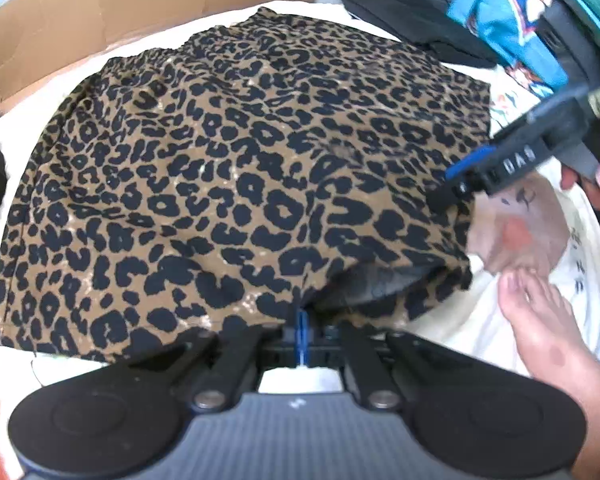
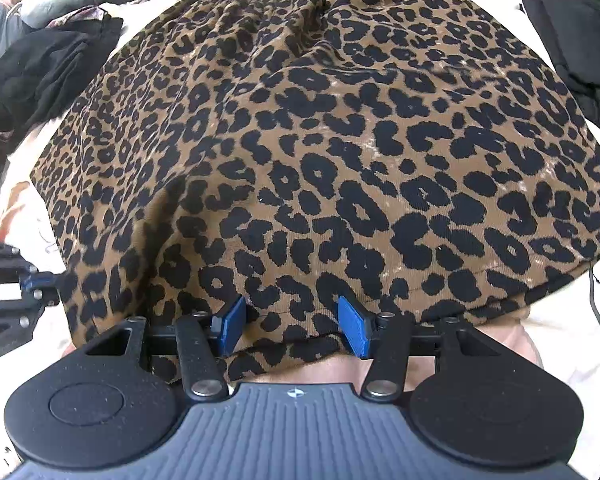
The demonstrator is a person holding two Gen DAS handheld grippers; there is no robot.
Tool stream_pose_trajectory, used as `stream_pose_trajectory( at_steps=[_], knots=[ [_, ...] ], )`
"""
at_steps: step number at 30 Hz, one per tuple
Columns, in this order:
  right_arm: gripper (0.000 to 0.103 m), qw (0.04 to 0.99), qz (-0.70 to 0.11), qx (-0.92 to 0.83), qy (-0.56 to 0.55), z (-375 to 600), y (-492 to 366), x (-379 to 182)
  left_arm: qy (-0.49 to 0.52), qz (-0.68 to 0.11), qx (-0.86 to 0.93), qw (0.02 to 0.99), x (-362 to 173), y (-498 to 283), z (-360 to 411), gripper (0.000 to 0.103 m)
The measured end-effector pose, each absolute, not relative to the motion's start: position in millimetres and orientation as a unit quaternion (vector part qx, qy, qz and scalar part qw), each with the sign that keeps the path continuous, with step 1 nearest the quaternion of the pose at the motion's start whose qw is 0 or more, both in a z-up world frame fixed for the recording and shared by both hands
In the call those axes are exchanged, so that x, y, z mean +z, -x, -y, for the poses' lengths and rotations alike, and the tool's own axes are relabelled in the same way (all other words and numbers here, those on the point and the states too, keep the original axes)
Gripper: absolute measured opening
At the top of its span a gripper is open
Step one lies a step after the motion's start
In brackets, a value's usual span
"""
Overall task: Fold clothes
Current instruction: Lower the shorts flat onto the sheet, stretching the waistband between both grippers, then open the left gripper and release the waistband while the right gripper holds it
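A leopard-print skirt (image 1: 228, 168) lies spread on a white sheet, its elastic waistband at the far side. My left gripper (image 1: 302, 330) is at the near hem with its blue pads together, pinching a bunched bit of hem that lifts into a small fold. In the right wrist view the skirt (image 2: 340, 140) fills the frame. My right gripper (image 2: 292, 326) stands open over the near hem, the cloth lying flat between its blue pads (image 2: 231, 326). Each gripper shows in the other's view: the right gripper (image 1: 454, 186) at the skirt's right edge, the left gripper (image 2: 46, 282) at its left corner.
A cardboard box (image 1: 100, 12) stands behind the skirt. Black clothes lie at the far right (image 1: 420, 24) and in a pile on the left (image 2: 48, 68). A printed white T-shirt (image 1: 540, 220) lies beside the skirt. A person's bare foot (image 1: 540, 320) rests there.
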State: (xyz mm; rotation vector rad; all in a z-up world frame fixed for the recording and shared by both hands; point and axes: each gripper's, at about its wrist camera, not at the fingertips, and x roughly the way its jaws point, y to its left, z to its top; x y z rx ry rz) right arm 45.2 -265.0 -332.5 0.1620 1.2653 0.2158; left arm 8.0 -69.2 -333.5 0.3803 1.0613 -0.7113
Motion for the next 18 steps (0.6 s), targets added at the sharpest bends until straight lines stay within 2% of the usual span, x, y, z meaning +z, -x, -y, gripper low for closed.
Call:
stream_pose_trajectory(
  at_steps=[7, 11, 18],
  knots=[
    [0.057, 0.817, -0.553, 0.124, -0.107, 259, -51, -312, -0.19, -0.5, -0.329, 0.778, -340, -2, 62, 0.001],
    [0.057, 0.828, -0.527, 0.16, -0.108, 244, -59, -300, -0.199, -0.504, -0.338, 0.77, -337, -2, 66, 0.007],
    [0.057, 0.837, -0.505, 0.188, -0.098, 217, -83, -295, -0.183, -0.518, -0.325, 0.77, -327, -4, 46, 0.008]
  ],
)
